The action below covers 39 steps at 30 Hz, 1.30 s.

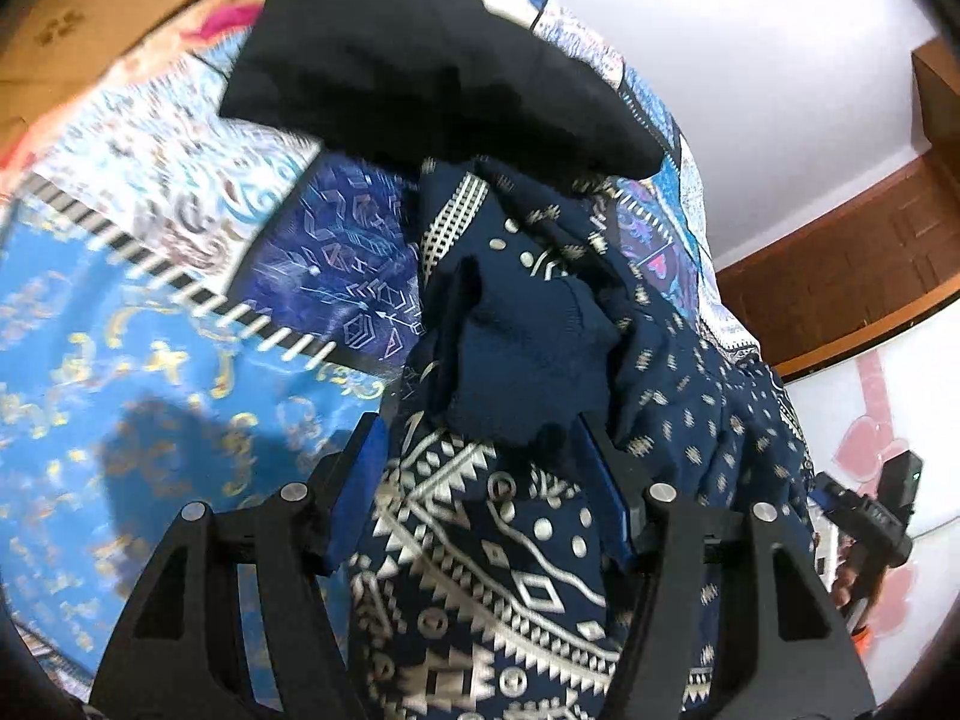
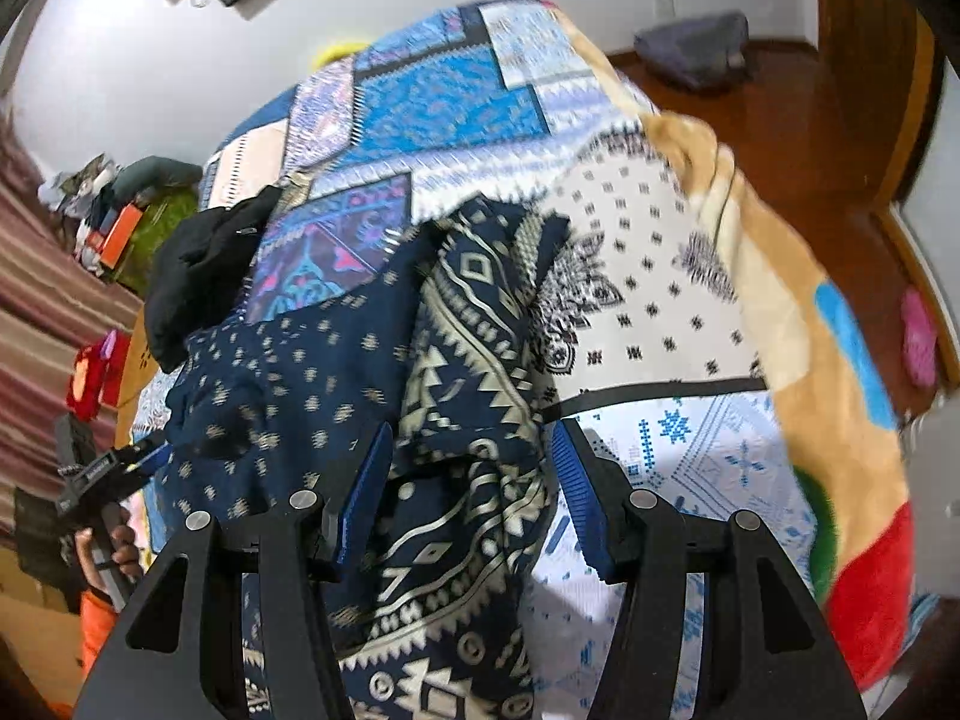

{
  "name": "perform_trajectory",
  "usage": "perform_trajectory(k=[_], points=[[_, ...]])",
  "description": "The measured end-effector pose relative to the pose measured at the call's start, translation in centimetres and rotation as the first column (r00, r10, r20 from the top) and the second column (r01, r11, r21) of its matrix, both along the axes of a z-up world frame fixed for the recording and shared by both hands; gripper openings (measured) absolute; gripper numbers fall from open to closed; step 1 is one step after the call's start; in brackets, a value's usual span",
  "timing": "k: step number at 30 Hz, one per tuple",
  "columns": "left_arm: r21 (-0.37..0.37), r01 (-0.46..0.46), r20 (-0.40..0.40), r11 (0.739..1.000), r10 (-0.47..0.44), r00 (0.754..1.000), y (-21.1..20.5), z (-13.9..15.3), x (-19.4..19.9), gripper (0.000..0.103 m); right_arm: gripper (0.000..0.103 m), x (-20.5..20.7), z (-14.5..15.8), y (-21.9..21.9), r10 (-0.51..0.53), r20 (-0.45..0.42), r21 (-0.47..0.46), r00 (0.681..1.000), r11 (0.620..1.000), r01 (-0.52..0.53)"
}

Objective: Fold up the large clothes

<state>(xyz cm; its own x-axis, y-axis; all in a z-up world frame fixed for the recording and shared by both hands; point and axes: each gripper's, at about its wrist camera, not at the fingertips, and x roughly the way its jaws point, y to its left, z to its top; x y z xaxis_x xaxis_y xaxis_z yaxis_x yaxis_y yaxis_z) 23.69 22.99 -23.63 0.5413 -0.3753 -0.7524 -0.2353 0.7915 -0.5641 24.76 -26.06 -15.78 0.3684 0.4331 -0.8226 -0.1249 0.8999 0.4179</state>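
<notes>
- Garment (image 1: 498,546), navy with a cream geometric print, is bunched up on the patchwork bedspread (image 1: 150,372) and runs from the near edge toward the middle of the bed.
- Left gripper (image 1: 480,480) is seen pinching a thick wad of it: both blue pads are pushed into the cloth, jaws about half apart because of the bulk.
- Right gripper (image 2: 474,486) has a fold of the same garment between its jaws. The left pad is buried in cloth, but the right pad looks clear of it, with bedspread showing behind, so a firm pinch can't really be confirmed there.
- A black cloth (image 1: 432,60) is lying further back on the bed, just past the garment's far end.
- A tan fleece blanket (image 2: 798,312) with coloured patches is draped over the right side of the bed.
- Both views are pretty motion-blurred.
- Each gripper can be spotted at the edge of the other's view, held by a hand (image 2: 111,546).
</notes>
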Motion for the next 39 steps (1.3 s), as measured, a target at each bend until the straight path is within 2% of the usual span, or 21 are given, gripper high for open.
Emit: perform_trajectory(k=[3,5,7,12,14,15,16,17,18,19,21,27,32,35,39], points=[[-0.026,0.000,-0.020,1.000,0.000,1.000,0.0,-1.4,1.4,0.063,0.052,0.7,-0.8,-0.2,-0.010,-0.018,0.033,1.000,0.999,0.011],[-0.073,-0.020,-0.031,0.997,0.018,0.999,0.3,-2.4,2.0,0.068,0.052,1.1,-1.0,-0.1,-0.011,-0.016,0.054,1.000,0.998,0.012],[-0.117,-0.038,-0.011,0.992,0.037,0.999,0.5,-2.8,2.3,0.069,0.052,1.6,-1.4,-0.1,-0.012,-0.026,0.082,1.000,0.997,0.014],[-0.131,-0.003,0.009,0.991,0.005,1.000,0.0,-2.7,3.0,0.068,0.052,3.3,-3.0,0.4,-0.014,-0.058,0.168,0.998,0.985,0.023],[-0.095,0.009,0.001,0.995,-0.009,1.000,-0.4,-2.8,3.4,0.066,0.050,4.0,-3.3,0.8,-0.013,-0.066,0.189,0.998,0.982,0.025],[-0.069,0.013,-0.007,0.998,-0.013,1.000,-0.9,-2.7,3.5,0.062,0.037,4.2,-3.3,1.0,-0.014,-0.068,0.191,0.998,0.981,0.027],[-0.038,0.027,-0.014,0.999,-0.028,1.000,-1.5,-2.4,3.5,0.054,0.030,4.4,-3.4,1.2,-0.014,-0.079,0.177,0.997,0.984,0.028],[-0.024,0.037,-0.014,0.999,-0.037,0.999,-1.8,-2.2,3.6,0.050,0.026,4.6,-3.6,1.6,-0.006,-0.097,0.169,0.995,0.985,0.022],[-0.014,0.045,-0.012,0.999,-0.045,0.999,-2.1,-2.0,3.5,0.041,0.022,4.6,-3.5,1.6,-0.006,-0.096,0.168,0.995,0.986,0.023],[-0.007,0.051,-0.009,0.999,-0.051,0.999,-2.4,-1.6,3.4,0.028,0.021,4.6,-3.3,1.7,-0.001,-0.088,0.160,0.996,0.987,0.015],[-0.008,0.066,0.008,0.998,-0.066,0.998,-2.8,-1.0,3.2,0.019,0.018,4.5,-2.1,2.1,0.014,-0.055,0.141,0.998,0.990,-0.006],[0.047,0.053,0.073,0.998,-0.056,0.996,-3.4,3.1,1.9,0.015,0.017,4.6,4.0,4.6,0.086,0.098,0.109,0.991,0.989,-0.097],[0.126,0.032,0.167,0.991,-0.053,0.985,-3.6,7.9,0.4,0.015,0.017,4.3,8.6,7.9,0.170,0.235,0.051,0.957,0.981,-0.187],[0.189,0.001,0.218,0.982,-0.043,0.975,-3.6,10.4,-0.2,0.015,0.017,4.9,10.2,8.8,0.184,0.287,0.040,0.940,0.978,-0.204],[0.243,-0.022,0.232,0.970,-0.036,0.972,-2.5,11.3,0.3,0.015,0.017,7.0,9.1,9.7,0.173,0.284,0.035,0.943,0.981,-0.190]])
